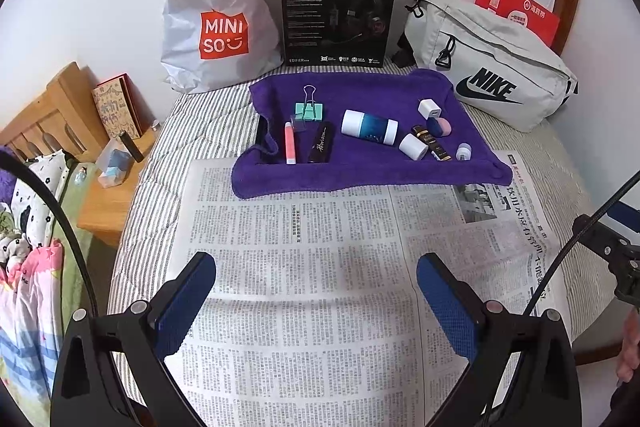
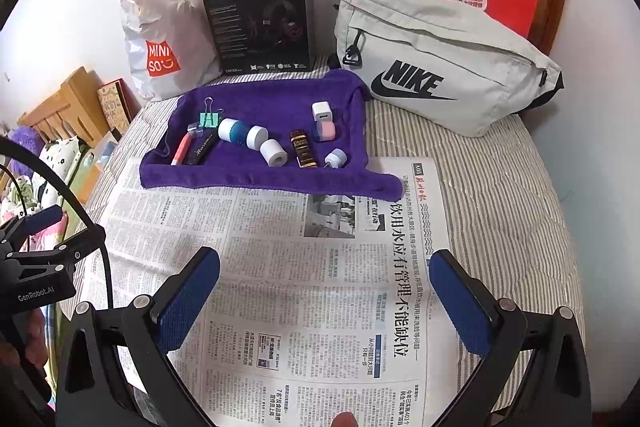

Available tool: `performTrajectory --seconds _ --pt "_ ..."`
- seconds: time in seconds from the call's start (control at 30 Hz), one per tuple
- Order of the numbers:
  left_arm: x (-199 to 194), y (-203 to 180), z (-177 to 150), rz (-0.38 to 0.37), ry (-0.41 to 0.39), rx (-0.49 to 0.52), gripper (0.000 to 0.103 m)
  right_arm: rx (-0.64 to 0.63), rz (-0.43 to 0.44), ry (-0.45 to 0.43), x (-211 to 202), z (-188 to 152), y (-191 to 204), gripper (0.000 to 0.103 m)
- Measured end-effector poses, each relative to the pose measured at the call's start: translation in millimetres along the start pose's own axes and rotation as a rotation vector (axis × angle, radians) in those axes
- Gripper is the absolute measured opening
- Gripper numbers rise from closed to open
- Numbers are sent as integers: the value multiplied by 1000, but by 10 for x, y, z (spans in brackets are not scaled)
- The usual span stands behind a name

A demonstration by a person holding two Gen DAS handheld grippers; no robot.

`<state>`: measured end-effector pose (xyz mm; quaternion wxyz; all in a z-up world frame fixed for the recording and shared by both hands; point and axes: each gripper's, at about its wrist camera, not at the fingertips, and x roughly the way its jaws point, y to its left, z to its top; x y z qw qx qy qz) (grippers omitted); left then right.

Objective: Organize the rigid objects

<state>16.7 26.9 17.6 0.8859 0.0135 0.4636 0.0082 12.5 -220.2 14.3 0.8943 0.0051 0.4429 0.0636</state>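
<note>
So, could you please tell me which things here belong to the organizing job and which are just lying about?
Job:
- mint green binder clip
- pink pen-shaped stick
- black Horizon box
- blue-and-white cylinder
- white cube charger
- purple towel

Lying about:
- white Miniso plastic bag
- grey Nike waist bag
- black headset box

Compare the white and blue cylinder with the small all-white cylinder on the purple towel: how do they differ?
The white and blue cylindrical bottle is longer than the small all-white cylinder. The bottle has white ends around a dark blue middle; the small cylinder is plain white. The bottle lies near the middle of the purple towel; the small cylinder lies to its right, nearer the front edge. Both lie on their sides.
</note>
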Motion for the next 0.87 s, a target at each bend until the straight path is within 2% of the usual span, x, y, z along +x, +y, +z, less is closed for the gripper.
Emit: performTrajectory --seconds 0.73,0.87 --pt "47 44 40 -24 -5 -20 103 3 12 7 70 12 -7 103" --pt "75 51 34 -41 -46 -22 103 4 15 31 209 9 -5 103"
